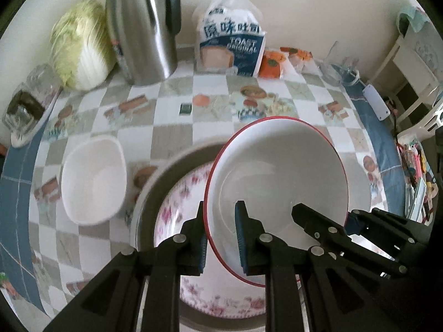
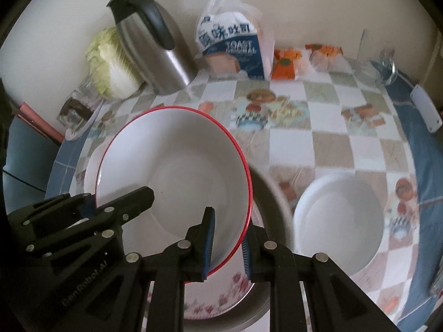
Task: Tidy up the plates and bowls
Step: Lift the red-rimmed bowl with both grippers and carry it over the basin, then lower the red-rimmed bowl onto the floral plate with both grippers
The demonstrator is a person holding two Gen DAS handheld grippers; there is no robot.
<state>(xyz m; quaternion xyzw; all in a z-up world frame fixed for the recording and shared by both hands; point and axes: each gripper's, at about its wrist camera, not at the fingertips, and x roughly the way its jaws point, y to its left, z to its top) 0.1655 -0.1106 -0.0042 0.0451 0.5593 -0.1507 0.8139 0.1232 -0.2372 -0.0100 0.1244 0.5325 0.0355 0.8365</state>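
While both tongs grip it, red-rimmed bowl [image 1: 277, 171] opens upward, tilted.

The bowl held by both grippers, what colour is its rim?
Red, a thin line around the white bowl; clearest in the right wrist view.

red-rimmed white bowl [image 1: 277, 171] | empty, tilted | above floral plate [image 1: 177, 207] | white bowl [image 1: 94, 179] beside

Soft dim daylight, motion blur, fisheye-curved dark edges
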